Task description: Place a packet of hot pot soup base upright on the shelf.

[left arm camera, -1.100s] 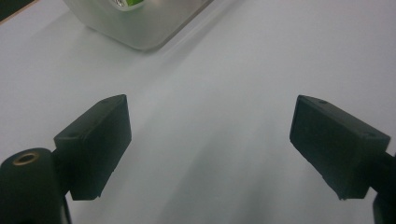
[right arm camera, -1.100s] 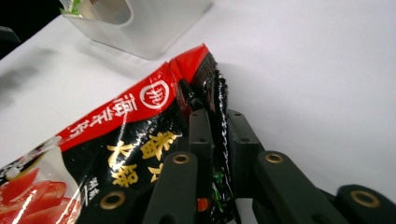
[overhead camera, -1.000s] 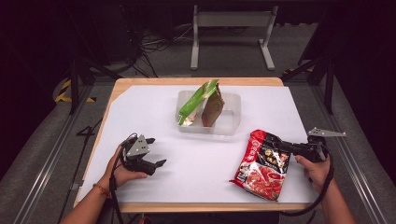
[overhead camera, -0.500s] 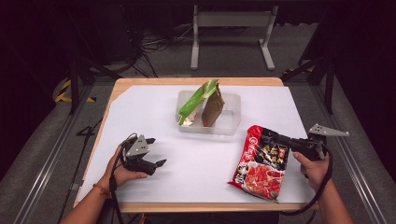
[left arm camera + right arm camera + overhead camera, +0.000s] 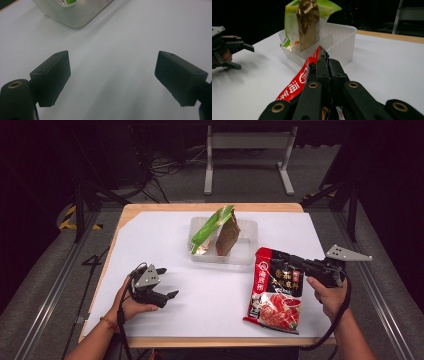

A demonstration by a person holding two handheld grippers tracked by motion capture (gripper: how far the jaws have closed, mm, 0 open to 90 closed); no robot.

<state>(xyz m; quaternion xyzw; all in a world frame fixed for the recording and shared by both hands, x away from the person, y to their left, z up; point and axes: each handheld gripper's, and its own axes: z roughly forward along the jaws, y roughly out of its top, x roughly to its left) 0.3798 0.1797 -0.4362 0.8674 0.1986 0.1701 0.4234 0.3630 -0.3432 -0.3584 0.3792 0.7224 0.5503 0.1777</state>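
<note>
A red snack packet stands tilted at the right of the table, its top edge raised and its lower end near the front edge. My right gripper is shut on that top edge. In the right gripper view the jaws pinch the red packet edge-on. Just beyond stands a clear plastic tub holding a green packet and a brown packet upright. My left gripper rests on the table at the left, open, with nothing between its fingers.
A white sheet covers the wooden table. The tub sits at the back centre, with its packets rising above the rim. The left gripper lies off to the side. A metal stand and cables are on the floor behind.
My right gripper has risen and moved toward the tub, lifting the red packet's top edge so the packet stands steeper. The left gripper has stayed put.
</note>
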